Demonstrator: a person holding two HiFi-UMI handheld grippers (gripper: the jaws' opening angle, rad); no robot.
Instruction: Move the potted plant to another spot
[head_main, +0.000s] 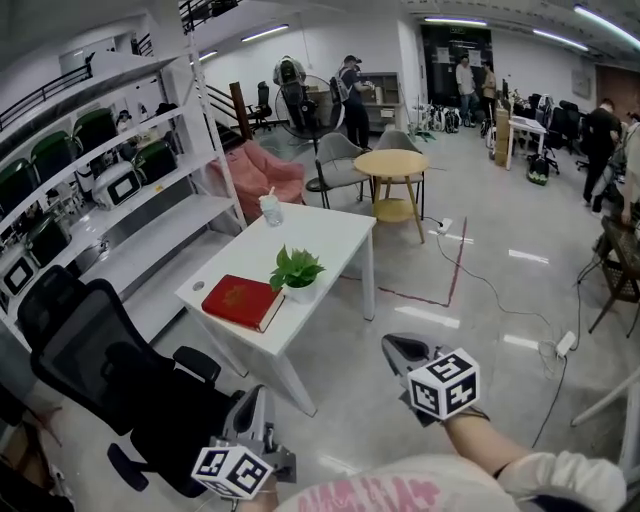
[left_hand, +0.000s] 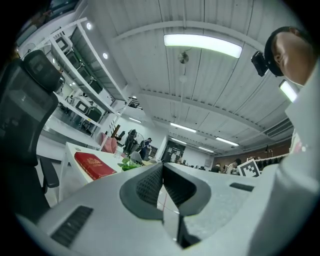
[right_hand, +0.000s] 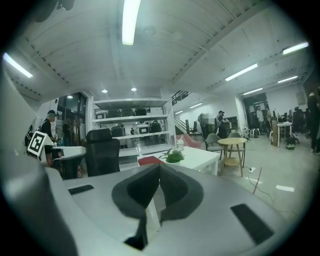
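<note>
A small potted plant (head_main: 296, 272) with green leaves in a white pot stands near the front edge of a white table (head_main: 330, 235). It lies beside a red book (head_main: 242, 301), and a lidded cup (head_main: 271, 209) stands at the table's far end. Both grippers hover short of the table, apart from the plant. My left gripper (head_main: 255, 402) is low at the left next to a chair, jaws together and empty. My right gripper (head_main: 398, 350) is at the right over the floor, also shut and empty. The plant (left_hand: 129, 165) shows past the left gripper (left_hand: 162, 167), and the plant (right_hand: 173, 157) past the right gripper (right_hand: 160, 167).
A black office chair (head_main: 100, 360) stands close at the left, in front of white shelving (head_main: 150, 190). Behind the table are a pink chair (head_main: 265, 170), a grey chair (head_main: 340, 160) and a round wooden table (head_main: 390, 165). Cables (head_main: 480, 280) cross the floor at the right. People stand at the back.
</note>
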